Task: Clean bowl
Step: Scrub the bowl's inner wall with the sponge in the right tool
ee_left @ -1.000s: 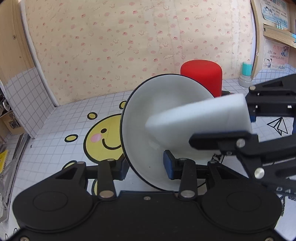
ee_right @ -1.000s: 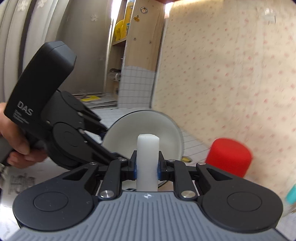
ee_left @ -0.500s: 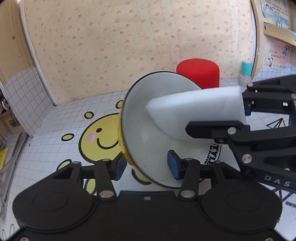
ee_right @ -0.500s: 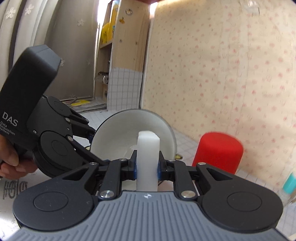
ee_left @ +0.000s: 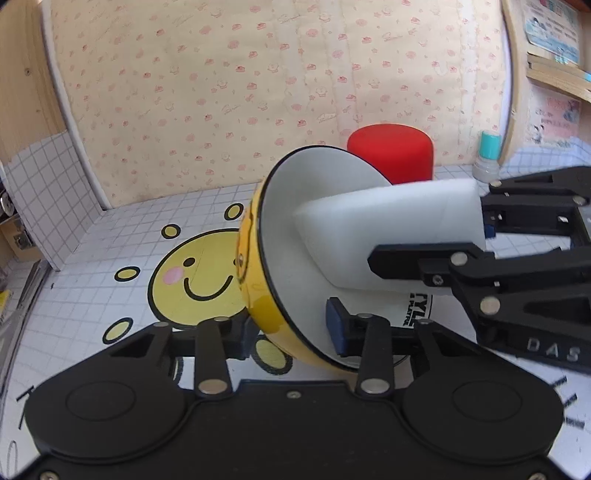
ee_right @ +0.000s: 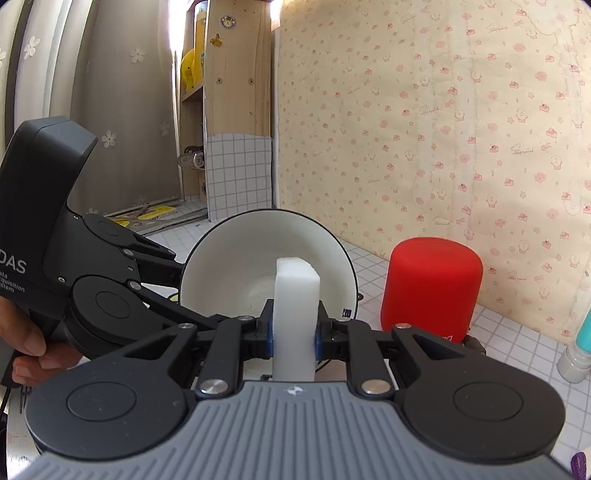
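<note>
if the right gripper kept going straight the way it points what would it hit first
Most likely the white inside of the bowl: the sponge clamped in the right gripper leads, aimed into the tilted bowl. Whether the sponge already touches is unclear.

"DAS" in pale capitals on the black body of the right claw (ee_left: 484, 236), seen at the lower right of the left wrist view. "DAS" again on the black housing of the left claw (ee_right: 173, 284) in the right wrist view, with smaller lines below, partly cut off, reading roughly "ata", "cquisition", "ystem". Partial black print on the desk (ee_left: 122, 229) behind the bowl's rim, perhaps "...YLE" over "PLATFOR...", not fully legible. Posters (ee_left: 550, 22) on the right wall carrying print too small to read.
</note>
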`<act>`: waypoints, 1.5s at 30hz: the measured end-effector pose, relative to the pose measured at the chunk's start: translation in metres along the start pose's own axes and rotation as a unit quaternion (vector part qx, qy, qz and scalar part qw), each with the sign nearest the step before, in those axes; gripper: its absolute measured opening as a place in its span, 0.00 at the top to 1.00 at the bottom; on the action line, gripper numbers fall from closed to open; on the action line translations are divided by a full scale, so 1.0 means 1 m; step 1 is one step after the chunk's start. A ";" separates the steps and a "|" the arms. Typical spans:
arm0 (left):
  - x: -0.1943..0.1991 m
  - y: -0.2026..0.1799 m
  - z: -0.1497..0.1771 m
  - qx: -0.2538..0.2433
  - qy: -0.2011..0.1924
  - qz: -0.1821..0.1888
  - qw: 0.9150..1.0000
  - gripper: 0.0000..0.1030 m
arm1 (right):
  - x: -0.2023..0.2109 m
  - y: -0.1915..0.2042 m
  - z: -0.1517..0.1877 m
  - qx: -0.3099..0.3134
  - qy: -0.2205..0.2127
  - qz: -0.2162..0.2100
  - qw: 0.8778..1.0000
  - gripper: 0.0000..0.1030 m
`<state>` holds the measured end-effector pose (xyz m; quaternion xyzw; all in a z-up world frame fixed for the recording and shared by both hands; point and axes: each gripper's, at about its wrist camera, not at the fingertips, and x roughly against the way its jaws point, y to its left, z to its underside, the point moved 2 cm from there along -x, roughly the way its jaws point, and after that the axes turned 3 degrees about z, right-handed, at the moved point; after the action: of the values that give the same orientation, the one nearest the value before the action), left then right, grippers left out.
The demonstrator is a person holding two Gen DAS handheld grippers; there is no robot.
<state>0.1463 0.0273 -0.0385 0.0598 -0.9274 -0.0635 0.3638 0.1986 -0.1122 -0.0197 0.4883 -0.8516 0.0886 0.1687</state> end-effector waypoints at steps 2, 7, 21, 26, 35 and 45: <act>0.005 0.001 0.002 -0.026 0.007 -0.002 1.000 0.63 | 0.003 0.003 -0.001 0.005 -0.010 -0.005 1.000 0.80; 0.010 0.006 0.004 -0.044 0.016 0.001 0.999 0.63 | 0.010 0.018 -0.005 0.056 -0.036 -0.002 0.998 0.80; 0.008 0.011 0.004 -0.036 0.014 0.015 0.999 0.62 | 0.003 0.023 0.001 0.089 0.016 -0.041 0.995 0.80; 0.007 0.011 0.005 -0.036 0.013 0.014 0.999 0.61 | 0.015 0.015 -0.005 0.051 -0.032 -0.033 0.998 0.80; 0.004 0.012 0.004 -0.034 0.017 0.007 0.999 0.55 | -0.001 0.016 0.003 0.068 0.023 -0.021 0.997 0.80; -0.002 0.001 0.004 -0.027 0.004 -0.042 0.999 0.29 | -0.002 0.009 0.004 0.027 0.037 -0.038 0.998 0.80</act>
<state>0.1454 0.0289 -0.0424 0.0889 -0.9205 -0.1029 0.3662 0.1906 -0.1073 -0.0243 0.5211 -0.8227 0.1234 0.1905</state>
